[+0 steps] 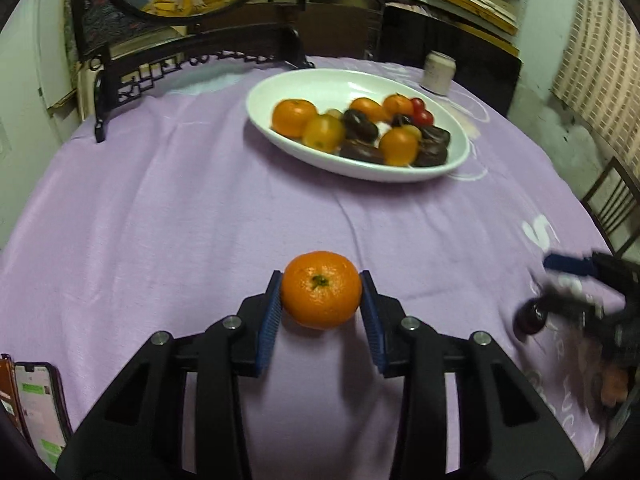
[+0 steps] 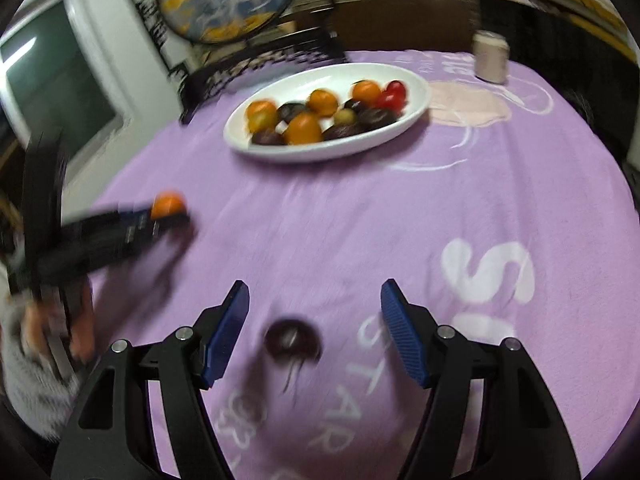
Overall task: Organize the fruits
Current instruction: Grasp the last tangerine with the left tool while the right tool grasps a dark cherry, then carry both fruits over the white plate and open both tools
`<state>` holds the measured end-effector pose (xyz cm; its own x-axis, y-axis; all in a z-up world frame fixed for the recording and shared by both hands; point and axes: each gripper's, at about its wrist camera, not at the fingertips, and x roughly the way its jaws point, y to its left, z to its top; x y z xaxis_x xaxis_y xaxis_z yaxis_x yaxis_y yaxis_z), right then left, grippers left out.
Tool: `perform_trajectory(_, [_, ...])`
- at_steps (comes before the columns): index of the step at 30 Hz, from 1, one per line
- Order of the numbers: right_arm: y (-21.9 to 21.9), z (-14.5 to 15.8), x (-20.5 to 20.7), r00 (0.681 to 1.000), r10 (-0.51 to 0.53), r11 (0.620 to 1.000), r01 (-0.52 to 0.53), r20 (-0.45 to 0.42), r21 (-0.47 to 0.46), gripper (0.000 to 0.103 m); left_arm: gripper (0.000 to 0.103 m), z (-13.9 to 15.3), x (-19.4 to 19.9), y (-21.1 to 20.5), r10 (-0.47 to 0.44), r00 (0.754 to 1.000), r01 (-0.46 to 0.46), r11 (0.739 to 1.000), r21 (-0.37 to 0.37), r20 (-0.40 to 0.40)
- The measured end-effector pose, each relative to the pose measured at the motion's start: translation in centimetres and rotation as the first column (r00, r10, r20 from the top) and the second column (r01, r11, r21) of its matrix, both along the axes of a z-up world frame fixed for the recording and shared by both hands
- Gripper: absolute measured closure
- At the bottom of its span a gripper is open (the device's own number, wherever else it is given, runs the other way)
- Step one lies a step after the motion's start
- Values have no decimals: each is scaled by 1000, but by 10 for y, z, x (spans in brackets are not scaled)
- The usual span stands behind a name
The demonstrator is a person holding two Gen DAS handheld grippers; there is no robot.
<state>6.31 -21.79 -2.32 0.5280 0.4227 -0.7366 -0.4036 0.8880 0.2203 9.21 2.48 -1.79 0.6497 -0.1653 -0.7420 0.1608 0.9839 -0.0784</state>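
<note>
Looking along the left gripper (image 1: 321,294) first, we see its blue pads pressed against both flanks of a mandarin (image 1: 321,295), stem end facing up at us — the jaws are narrowed onto the fruit and it is held. The white oval dish (image 1: 280,82) lies straight ahead and a little to the right across the purple tablecloth (image 1: 160,220), already carrying mandarins, dark plums and a few cherry tomatoes. The dish's long axis runs from near-left to far-right in this view, so we judge the carry to be a plain forward reach, with the open white patch at the dish's far-left end the easiest landing. At the right edge the right gripper (image 1: 560,280) shows blurred beside a dark plum (image 1: 528,318) on the cloth. A phone (image 1: 40,408) lies at the lower left.

From the right wrist, we find the right gripper (image 2: 314,308) with its jaws standing wide and nothing pressed between them — the dark plum (image 2: 293,339) sits on the cloth in the gap, slightly nearer the left pad, touching neither. It is roundish, so no axis matters; we judge a short drop and a close would take it. The dish (image 2: 416,92) is well ahead, and the left gripper (image 2: 170,216) with its mandarin (image 2: 168,203) sits nearer to it.
</note>
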Motion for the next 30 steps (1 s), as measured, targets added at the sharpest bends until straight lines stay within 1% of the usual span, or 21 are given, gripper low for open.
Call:
perform_trajectory(4, [6,-7,-19,999,26,998,-24,25,-57,34,65,-5,4,-5,-7,1000,7,1000,11,-18])
perform_trajectory(6, [9,-9,-21,999,31,997,-28,34,-76,40,65,-7,5,-7,-15,1000,16,1000,20,-22])
perform_trajectory(10, [17,-15,-21,998,57,993,-54,29,-103,61,65,-10,3,-8,-20,999,21,999,24,-30])
perform_trajectory(12, [22,-17,-22,997,71,990,-67,32,-125,66,65,-12,4,-9,-21,999,23,999,26,-40])
perform_trajectory(13, [23,-17,-23,996,76,989,-70,38,-131,70,65,-14,5,-9,-22,999,23,999,29,-44])
perform_trajectory(18, [18,-15,-21,997,67,993,-63,42,-99,72,65,-15,6,-13,-27,999,29,998,53,-39])
perform_trajectory(24, [7,-10,-16,998,14,998,-10,56,-62,72,65,-8,3,-13,-41,999,42,999,24,-22])
perform_trajectory(27, [3,-6,-11,998,-2,999,4,56,-32,72,65,4,5,-12,-33,999,33,999,3,8])
perform_trajectory(30, [0,4,1,998,-15,1000,15,55,1,72,65,25,15,-13,-32,998,32,999,6,47])
